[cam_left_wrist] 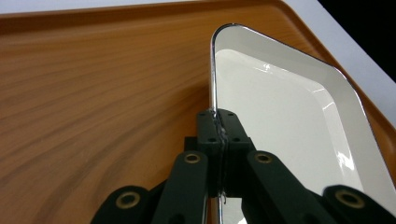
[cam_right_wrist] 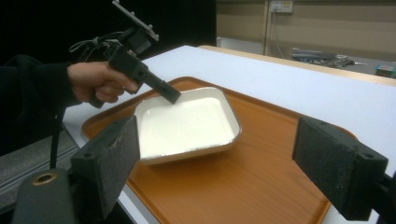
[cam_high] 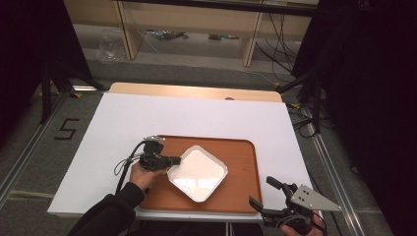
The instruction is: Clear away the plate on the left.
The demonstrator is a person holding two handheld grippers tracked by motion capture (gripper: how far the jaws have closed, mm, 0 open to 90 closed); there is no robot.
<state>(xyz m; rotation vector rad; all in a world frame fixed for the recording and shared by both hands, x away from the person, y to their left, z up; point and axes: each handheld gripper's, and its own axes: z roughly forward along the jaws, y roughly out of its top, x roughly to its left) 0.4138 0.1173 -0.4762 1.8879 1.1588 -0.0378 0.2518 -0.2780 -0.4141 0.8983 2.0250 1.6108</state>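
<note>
A white square dish point(cam_high: 197, 173) lies on the brown wooden tray point(cam_high: 241, 152) near the table's front. My left gripper point(cam_high: 178, 160) is shut on the dish's left rim. In the left gripper view the two black jaws pinch the thin rim point(cam_left_wrist: 214, 84) of the dish point(cam_left_wrist: 289, 121) over the tray point(cam_left_wrist: 93, 93). The right gripper view shows the dish point(cam_right_wrist: 187, 123), the tray point(cam_right_wrist: 252, 177) and the left gripper point(cam_right_wrist: 172, 97) clamped on the rim. My right gripper point(cam_high: 265, 192) hovers open off the tray's front right corner, with nothing between its pads point(cam_right_wrist: 338, 163).
The tray rests on a white table top point(cam_high: 196, 115) with a wooden edge behind. Shelving and cables stand on the floor beyond. A black number mark point(cam_high: 66, 129) is on the floor at the left.
</note>
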